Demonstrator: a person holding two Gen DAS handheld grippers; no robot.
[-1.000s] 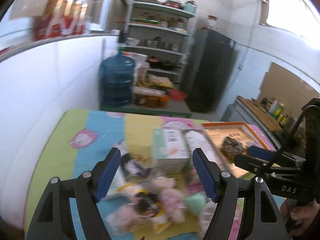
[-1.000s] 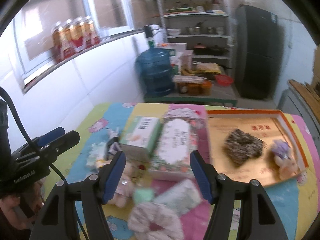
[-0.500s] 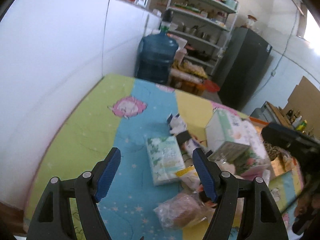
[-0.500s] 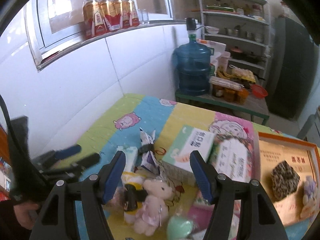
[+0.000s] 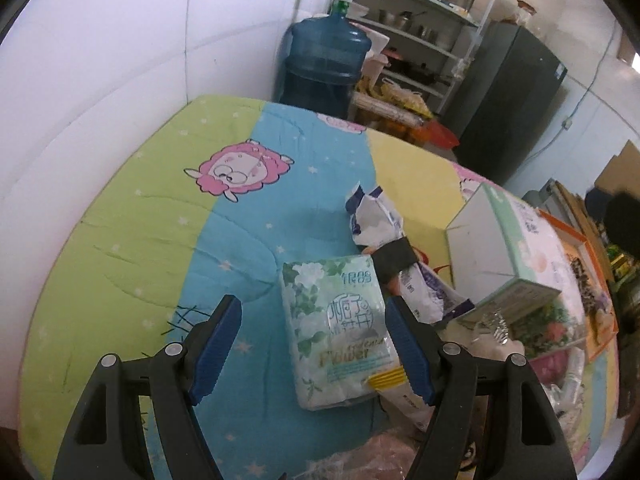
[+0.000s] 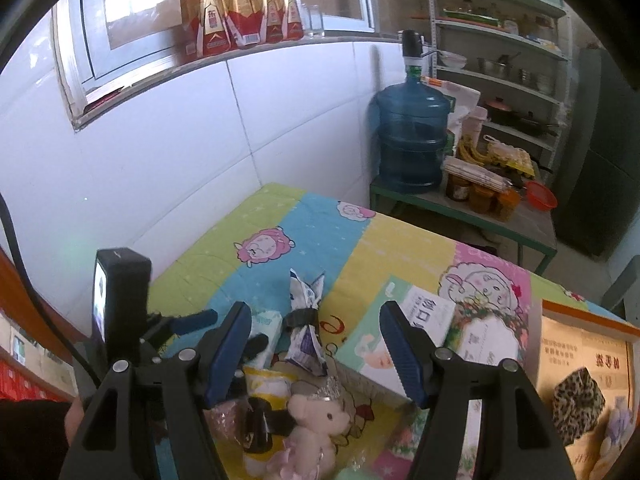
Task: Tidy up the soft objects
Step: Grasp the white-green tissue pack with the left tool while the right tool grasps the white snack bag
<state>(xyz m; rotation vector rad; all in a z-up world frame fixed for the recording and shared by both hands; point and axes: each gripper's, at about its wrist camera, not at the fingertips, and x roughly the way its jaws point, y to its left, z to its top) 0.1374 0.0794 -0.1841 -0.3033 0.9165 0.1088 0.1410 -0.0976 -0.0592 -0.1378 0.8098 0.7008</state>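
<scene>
Left gripper [image 5: 312,344] has dropped toward the tissue pack [image 5: 340,332], jaws wide and empty; that slippery wrapper could squirt out if pinched off-centre.

a: what's round the edges?
b: white tiled wall [image 6: 168,152] on the left, with a window [image 6: 132,8] above a ledge; bottles [image 6: 240,12] stand on it, daylight behind them.
a: and further back?
b: a blue water jug [image 6: 412,140] on a low green table [image 6: 472,216]; metal shelves [image 6: 500,40] of pots and pans; a dark fridge [image 5: 508,100] beside them.
</scene>
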